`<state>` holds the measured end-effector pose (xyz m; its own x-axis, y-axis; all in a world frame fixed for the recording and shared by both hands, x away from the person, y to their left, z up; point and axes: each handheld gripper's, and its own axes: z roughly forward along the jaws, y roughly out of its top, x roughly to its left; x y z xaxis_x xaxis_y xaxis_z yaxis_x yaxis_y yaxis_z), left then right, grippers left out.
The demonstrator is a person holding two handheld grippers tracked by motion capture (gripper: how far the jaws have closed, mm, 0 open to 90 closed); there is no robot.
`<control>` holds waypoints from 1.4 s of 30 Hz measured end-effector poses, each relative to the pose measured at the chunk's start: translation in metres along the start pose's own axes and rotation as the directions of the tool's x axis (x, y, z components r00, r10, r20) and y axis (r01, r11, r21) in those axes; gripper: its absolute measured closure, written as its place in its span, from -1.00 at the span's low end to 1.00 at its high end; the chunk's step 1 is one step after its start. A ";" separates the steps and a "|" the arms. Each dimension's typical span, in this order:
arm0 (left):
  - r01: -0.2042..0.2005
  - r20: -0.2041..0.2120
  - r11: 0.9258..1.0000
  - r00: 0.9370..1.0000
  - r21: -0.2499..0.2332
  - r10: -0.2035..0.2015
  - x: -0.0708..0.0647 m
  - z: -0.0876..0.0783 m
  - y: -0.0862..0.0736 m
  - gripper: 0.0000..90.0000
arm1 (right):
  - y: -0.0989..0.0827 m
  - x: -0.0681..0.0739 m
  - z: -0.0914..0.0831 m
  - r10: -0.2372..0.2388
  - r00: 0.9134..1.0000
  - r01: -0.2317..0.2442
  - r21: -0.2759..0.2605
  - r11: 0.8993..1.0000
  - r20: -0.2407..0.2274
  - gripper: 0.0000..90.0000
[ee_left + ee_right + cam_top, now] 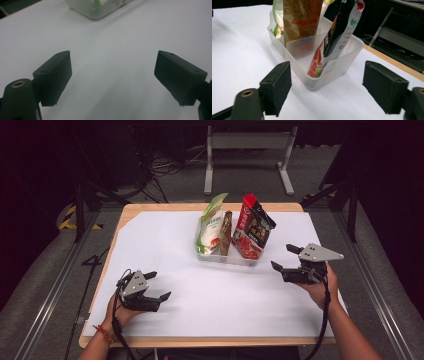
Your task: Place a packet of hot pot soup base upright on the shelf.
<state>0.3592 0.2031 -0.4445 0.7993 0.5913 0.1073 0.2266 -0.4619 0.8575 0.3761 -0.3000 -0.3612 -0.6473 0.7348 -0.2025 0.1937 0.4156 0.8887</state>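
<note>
Both tongs gape empty in the high view, left tongs [159, 286] at seven o'clock on the white surface [165, 240], right tongs [284, 257] at four, just beside the clear bin [226, 258] of packets. Left gripper view: bin corner [96, 11] at twelve. Right gripper view: the red-and-black pouch [329, 47] leans ahead; probably light, crinkly and slippery, best pinched at its flat top edge.

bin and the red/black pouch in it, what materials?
Bin: looks like frosted translucent plastic, matte; the packets show blurred through its ribbed wall. Red and black pouch: probably glossy printed plastic film, with creases and highlights; whether it is foil-lined can't be told.
</note>
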 end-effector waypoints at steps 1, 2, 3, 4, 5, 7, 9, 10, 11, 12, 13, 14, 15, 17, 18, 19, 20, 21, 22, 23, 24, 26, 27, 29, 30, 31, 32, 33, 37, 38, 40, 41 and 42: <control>-0.001 0.000 1.000 1.000 0.000 0.001 0.000 0.000 0.000 -0.66 | -0.002 0.001 0.000 -0.005 1.000 0.005 0.006 1.000 -0.002 -0.53; -0.002 0.000 1.000 1.000 0.000 0.002 0.000 0.000 0.000 -0.66 | -0.003 0.002 0.000 -0.009 1.000 0.009 0.010 1.000 0.000 -0.54; -0.002 0.002 1.000 1.000 0.001 0.002 0.000 0.000 0.000 -0.66 | -0.005 0.004 0.000 -0.013 1.000 0.013 0.012 1.000 0.003 -0.54; -0.001 0.002 1.000 1.000 0.001 0.001 -0.001 0.000 0.000 -0.66 | -0.006 0.005 0.000 -0.016 1.000 0.015 0.013 1.000 0.003 -0.55; -0.002 0.001 1.000 1.000 -0.001 0.002 0.000 0.000 0.000 -0.67 | -0.009 0.006 -0.001 -0.021 1.000 0.021 0.016 1.000 0.001 -0.56; 0.000 0.001 1.000 1.000 0.000 0.000 0.000 0.000 0.000 -0.67 | -0.013 0.008 -0.001 -0.031 1.000 0.031 0.028 0.999 0.005 -0.58; -0.001 0.000 1.000 1.000 0.001 0.001 0.000 0.000 0.000 -0.67 | -0.018 0.009 -0.003 -0.023 1.000 0.023 0.036 0.999 0.006 -0.60; -0.002 0.001 1.000 1.000 0.001 0.002 0.000 0.000 0.000 -0.67 | -0.020 0.009 -0.004 -0.023 1.000 0.023 0.036 0.999 0.010 -0.59; -0.001 0.001 1.000 1.000 0.000 0.001 -0.001 0.000 0.000 -0.67 | -0.023 0.009 -0.005 -0.023 1.000 0.022 0.036 0.999 0.012 -0.60; -0.002 0.001 1.000 1.000 0.000 0.002 -0.001 0.000 0.000 -0.67 | -0.025 0.009 -0.006 -0.022 1.000 0.021 0.037 0.999 0.014 -0.60; -0.001 0.002 1.000 1.000 0.001 0.001 -0.001 0.001 0.001 -0.67 | -0.027 0.009 -0.007 -0.024 1.000 0.024 0.041 0.999 0.015 -0.60; -0.002 0.002 1.000 1.000 0.002 0.002 -0.001 0.001 0.001 -0.67 | -0.028 0.009 -0.008 -0.021 1.000 0.020 0.046 0.999 0.019 -0.63; -0.005 0.000 1.000 1.000 0.002 0.005 -0.001 0.000 0.001 -0.67 | -0.030 0.008 -0.009 -0.015 1.000 0.014 0.049 0.999 0.022 -0.63; -0.007 0.003 1.000 1.000 0.000 0.007 -0.002 0.000 0.001 -0.67 | -0.034 0.008 -0.013 -0.015 1.000 0.014 0.049 0.999 0.025 -0.63; -0.008 0.004 1.000 1.000 0.000 0.008 -0.002 0.000 0.002 -0.67 | -0.036 0.008 -0.014 -0.016 0.999 0.015 0.050 0.999 0.029 -0.63; -0.010 0.004 1.000 1.000 -0.001 0.010 -0.003 0.000 0.002 -0.67 | -0.039 0.007 -0.016 -0.015 0.999 0.014 0.049 0.999 0.030 -0.63; -0.010 0.004 1.000 1.000 -0.001 0.010 -0.003 0.000 0.002 -0.67 | -0.039 0.007 -0.016 -0.015 0.999 0.014 0.049 0.999 0.030 -0.63; -0.011 0.005 1.000 1.000 0.000 0.011 -0.003 0.000 0.002 -0.67 | -0.044 0.007 -0.020 -0.017 0.999 0.015 0.054 0.998 0.036 -0.63; -0.011 0.003 1.000 1.000 0.001 0.011 -0.003 0.000 0.002 -0.67 | -0.046 0.007 -0.022 -0.023 0.999 0.020 0.058 0.998 0.039 -0.62; -0.011 0.004 1.000 1.000 0.000 0.011 -0.003 0.000 0.002 -0.67 | -0.048 0.007 -0.024 -0.021 0.999 0.019 0.057 0.998 0.037 -0.61; -0.010 0.004 1.000 1.000 0.000 0.010 -0.003 0.000 0.002 -0.67 | -0.050 0.006 -0.025 -0.021 0.999 0.019 0.058 0.998 0.036 -0.61; -0.013 0.002 1.000 1.000 -0.001 0.013 -0.003 0.000 0.003 -0.67 | -0.055 0.006 -0.029 -0.024 0.999 0.021 0.063 0.998 0.042 -0.60; -0.013 0.002 1.000 1.000 -0.001 0.013 -0.003 0.000 0.003 -0.67 | -0.057 0.006 -0.031 -0.024 0.999 0.022 0.059 0.998 0.044 -0.59; -0.017 0.003 1.000 1.000 -0.002 0.017 -0.004 0.000 0.003 -0.67 | -0.061 0.006 -0.033 -0.028 0.998 0.025 0.068 0.997 0.052 -0.60; -0.017 0.004 1.000 1.000 -0.001 0.017 -0.004 0.000 0.003 -0.67 | -0.063 0.006 -0.034 -0.032 0.998 0.028 0.076 0.997 0.052 -0.61; -0.017 0.003 1.000 1.000 0.000 0.017 -0.004 0.000 0.003 -0.67 | -0.065 0.006 -0.035 -0.031 0.998 0.026 0.081 0.996 0.059 -0.61; -0.018 0.004 1.000 1.000 0.000 0.018 -0.005 0.000 0.003 -0.67 | -0.067 0.005 -0.037 -0.027 0.998 0.022 0.086 0.996 0.065 -0.60; -0.020 0.006 1.000 1.000 -0.001 0.020 -0.005 0.000 0.003 -0.67 | -0.070 0.004 -0.038 -0.022 0.998 0.016 0.091 0.996 0.065 -0.60; -0.024 0.004 1.000 1.000 -0.002 0.024 -0.006 -0.001 0.004 -0.67 | -0.079 0.003 -0.045 -0.024 0.996 0.015 0.101 0.995 0.084 -0.62; -0.024 0.004 1.000 1.000 -0.002 0.024 -0.006 -0.001 0.004 -0.67 | -0.079 0.003 -0.045 -0.024 0.996 0.015 0.101 0.995 0.084 -0.62; -0.022 0.004 1.000 1.000 -0.002 0.022 -0.005 -0.001 0.004 -0.67 | -0.086 0.000 -0.050 -0.012 0.995 0.002 0.111 0.994 0.097 -0.62; -0.022 0.004 1.000 1.000 -0.001 0.022 -0.006 -0.001 0.004 -0.67 | -0.089 -0.001 -0.052 -0.006 0.995 -0.005 0.108 0.994 0.101 -0.62; -0.023 0.005 1.000 1.000 -0.003 0.024 -0.006 -0.001 0.004 -0.67 | -0.091 -0.002 -0.055 0.000 0.994 -0.011 0.105 0.994 0.106 -0.62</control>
<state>0.3549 0.1986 -0.4413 0.8074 0.5767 0.1247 0.2060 -0.4736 0.8563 0.3193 -0.3682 -0.4192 -0.5659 0.7871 -0.2452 0.2768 0.4615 0.8428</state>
